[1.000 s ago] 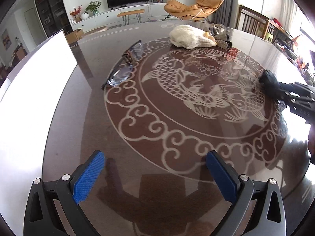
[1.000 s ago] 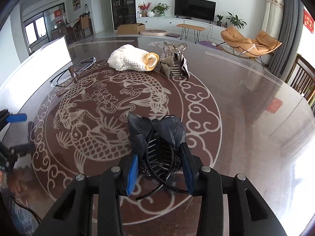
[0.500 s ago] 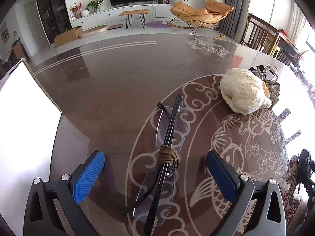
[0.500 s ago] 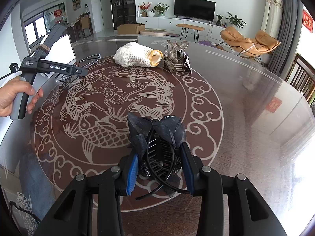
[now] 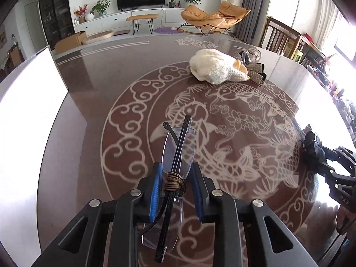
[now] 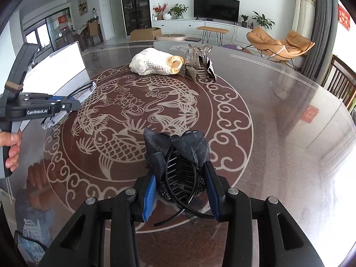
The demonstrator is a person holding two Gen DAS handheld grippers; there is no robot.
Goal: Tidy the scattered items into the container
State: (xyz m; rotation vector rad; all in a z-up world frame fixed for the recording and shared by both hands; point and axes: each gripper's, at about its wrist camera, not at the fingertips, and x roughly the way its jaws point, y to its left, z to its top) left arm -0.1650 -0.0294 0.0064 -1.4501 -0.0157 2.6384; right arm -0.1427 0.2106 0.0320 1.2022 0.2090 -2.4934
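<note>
Blue-padded left gripper [image 5: 175, 183] around glasses [image 5: 176, 153].

"GenRobot.AI" showing in white letters on side of left gripper [image 6: 66, 105], seen from right wrist view. "DAS" partly showing on right gripper [image 5: 311, 149] body in left wrist view. Red wall signs beyond left gripper unreadable.

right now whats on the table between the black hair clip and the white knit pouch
Nothing: only bare patterned table between the black hair clip and white knit pouch, per the right wrist view.
</note>
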